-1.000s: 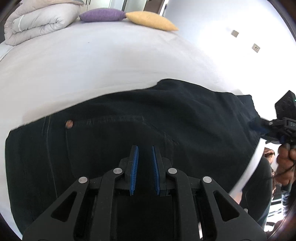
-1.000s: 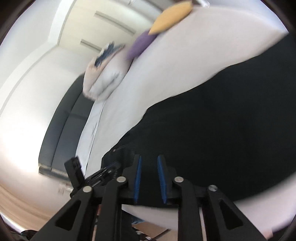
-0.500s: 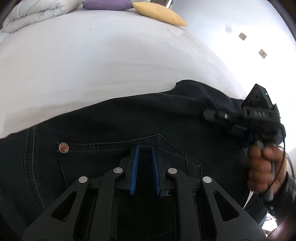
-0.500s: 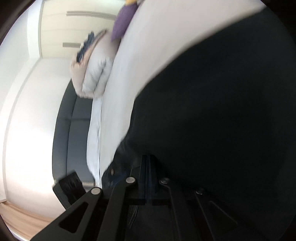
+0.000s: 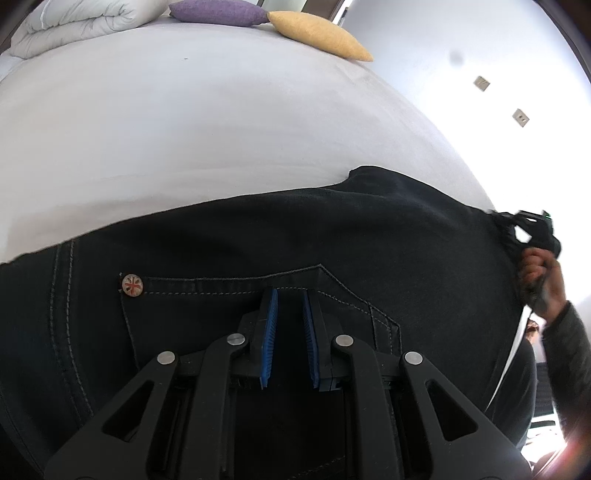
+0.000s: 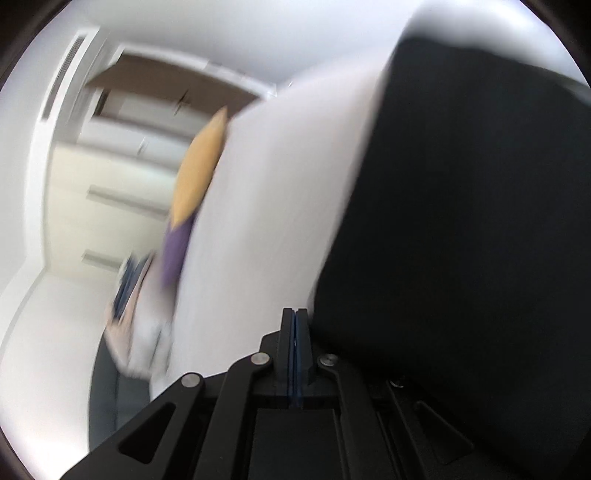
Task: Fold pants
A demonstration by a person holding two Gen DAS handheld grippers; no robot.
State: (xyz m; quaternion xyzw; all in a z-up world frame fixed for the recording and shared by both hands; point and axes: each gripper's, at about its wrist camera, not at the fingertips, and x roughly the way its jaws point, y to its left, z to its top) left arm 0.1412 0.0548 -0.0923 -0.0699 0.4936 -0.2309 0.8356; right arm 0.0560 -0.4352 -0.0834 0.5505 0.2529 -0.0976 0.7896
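Dark navy jeans [image 5: 258, 236] lie across the near part of a white bed [image 5: 184, 122], back pocket and a round flag button [image 5: 132, 285] facing up. My left gripper [image 5: 290, 295] hovers just over the pocket, its blue pads apart with nothing between them. My right gripper shows at the right edge of the left wrist view [image 5: 532, 230], in a hand, at the jeans' far end. In the blurred right wrist view my right gripper [image 6: 294, 314] has its jaws pressed together beside the dark jeans [image 6: 461, 240]; whether cloth is pinched between them is unclear.
A yellow cushion [image 5: 317, 35] and a purple cushion [image 5: 218, 13] lie at the bed's far end, with a folded white duvet [image 5: 74, 26] at the far left. A white wall with two sockets [image 5: 520, 117] stands to the right.
My right gripper has closed and swung outward to the jeans' right end, its view turning sharply. My left gripper has stayed over the pocket, open.
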